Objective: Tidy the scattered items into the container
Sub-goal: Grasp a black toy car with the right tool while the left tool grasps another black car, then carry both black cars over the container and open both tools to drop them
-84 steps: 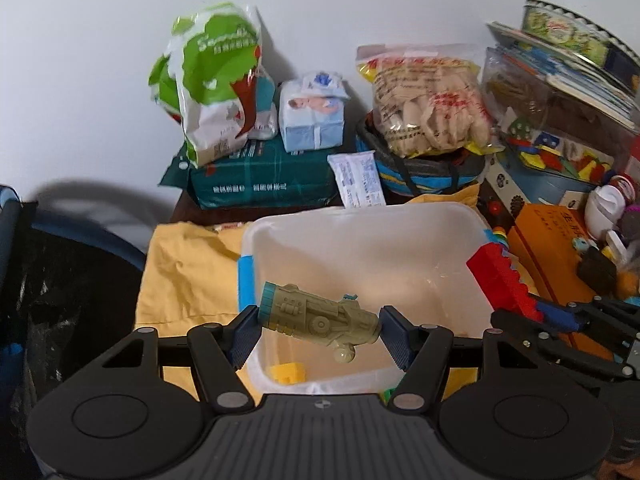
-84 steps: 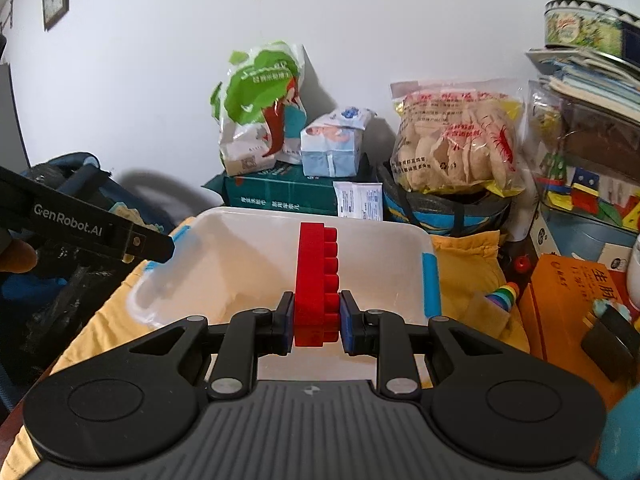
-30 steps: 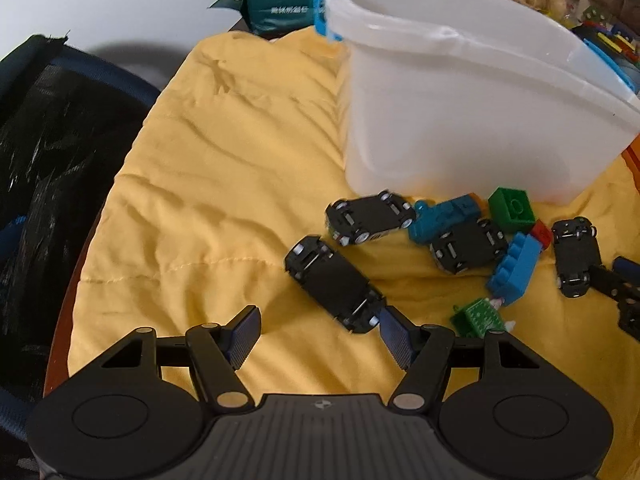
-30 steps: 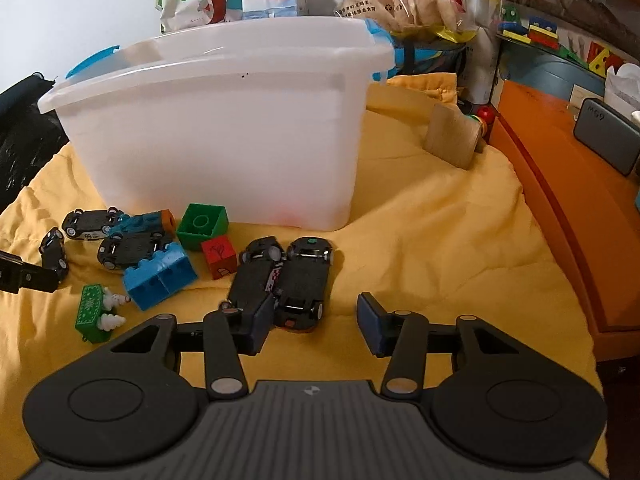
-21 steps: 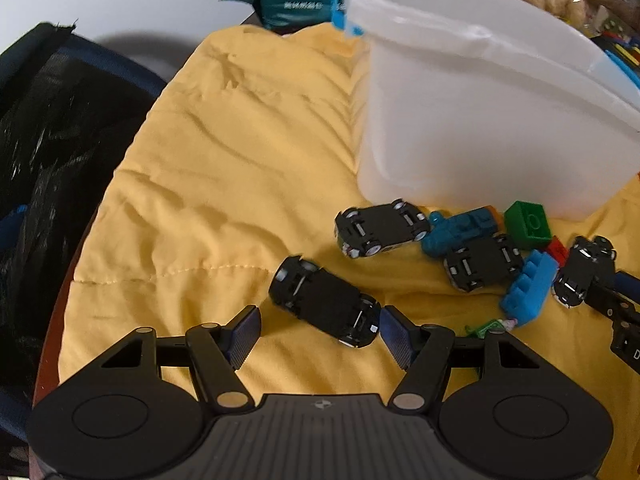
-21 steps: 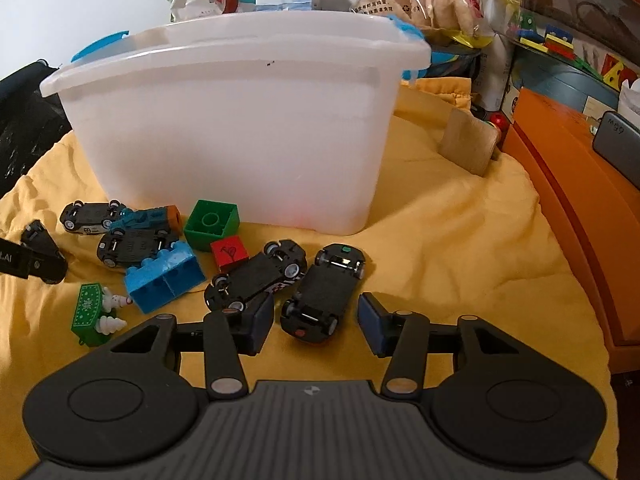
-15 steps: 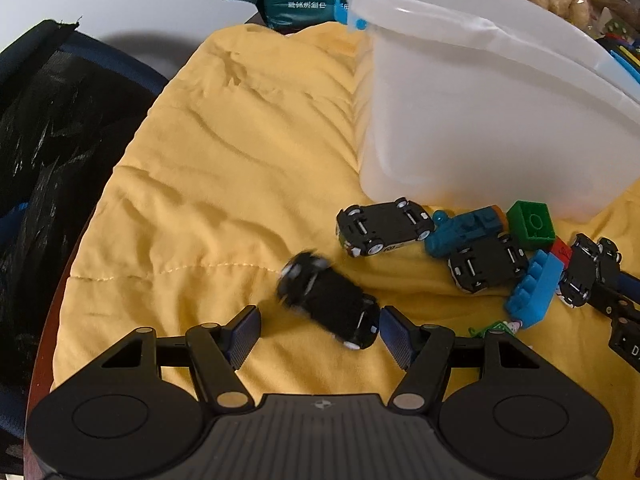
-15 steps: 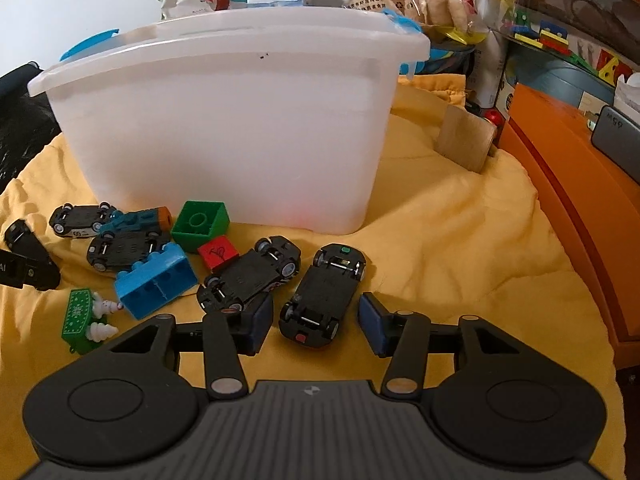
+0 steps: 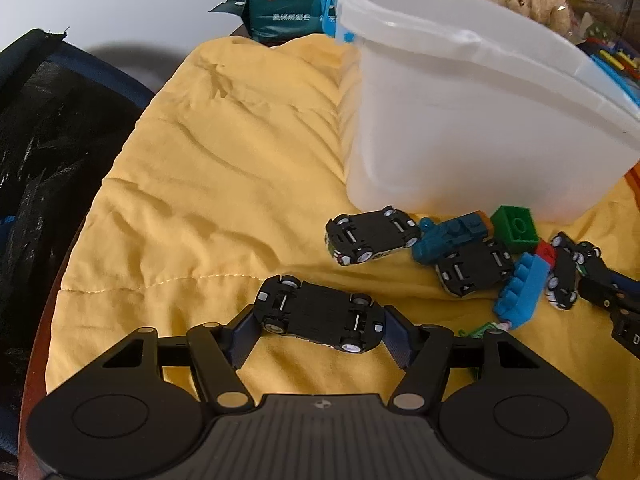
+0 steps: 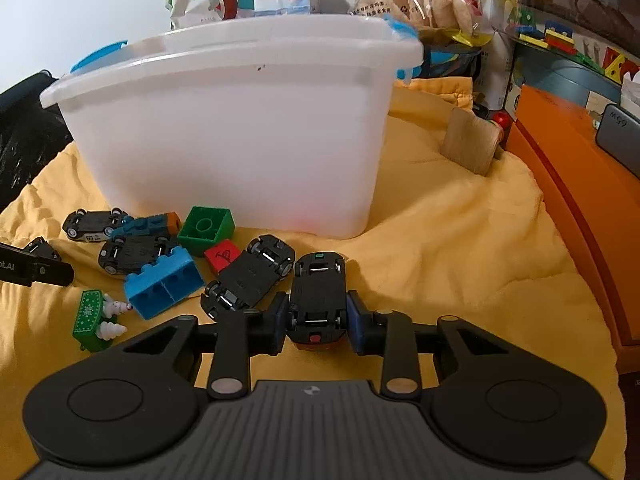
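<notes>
Left wrist view: a black car [image 9: 320, 317] lies belly-up on the yellow cloth [image 9: 224, 184], crosswise between the spread fingers [image 9: 244, 336] of the left gripper [image 9: 318, 338]. Its long axis runs from 10 to 4 o'clock, so the pads meet its ends; whether they touch, I cannot tell. The container [image 9: 472, 128] stands at 1 o'clock.

Right wrist view: the right gripper [image 10: 318, 322] is closing, fingers [image 10: 276, 320] pressing the flanks of a second car [image 10: 319, 298], whose long axis points to 12 o'clock, toward the container [image 10: 240, 120].
</notes>
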Tool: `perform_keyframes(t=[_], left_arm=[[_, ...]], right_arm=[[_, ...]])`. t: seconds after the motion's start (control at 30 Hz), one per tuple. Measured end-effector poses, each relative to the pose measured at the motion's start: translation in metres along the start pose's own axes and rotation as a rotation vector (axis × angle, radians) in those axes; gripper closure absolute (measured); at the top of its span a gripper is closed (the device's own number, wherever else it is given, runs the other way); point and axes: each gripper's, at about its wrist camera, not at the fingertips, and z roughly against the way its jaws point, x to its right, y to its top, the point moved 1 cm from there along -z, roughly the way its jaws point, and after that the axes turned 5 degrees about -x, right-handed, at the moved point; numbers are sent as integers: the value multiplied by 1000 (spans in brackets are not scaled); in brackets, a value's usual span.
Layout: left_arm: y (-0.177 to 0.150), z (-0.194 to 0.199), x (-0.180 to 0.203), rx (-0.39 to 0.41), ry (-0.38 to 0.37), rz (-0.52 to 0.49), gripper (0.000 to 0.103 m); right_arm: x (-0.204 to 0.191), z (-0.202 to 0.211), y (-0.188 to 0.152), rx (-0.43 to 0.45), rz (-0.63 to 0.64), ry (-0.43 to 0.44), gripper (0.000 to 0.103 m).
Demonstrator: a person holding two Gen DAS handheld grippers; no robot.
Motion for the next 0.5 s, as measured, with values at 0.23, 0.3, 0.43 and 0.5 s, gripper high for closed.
perform_keyframes(t=[0.23, 0.3, 0.43, 0.5], left_arm=[[-2, 17, 5, 29, -25, -10, 35], [-2, 29, 7, 44, -39, -22, 35], [-6, 62, 13, 96, -70, -72, 35], [-6, 81, 13, 120, -91, -85, 35]], right_arm=[[3, 8, 1, 19, -23, 7, 70], [2, 17, 2, 34, -29, 13, 70], [0, 47, 5, 85, -13, 38, 70], [-2, 66, 7, 117, -12, 54, 70]])
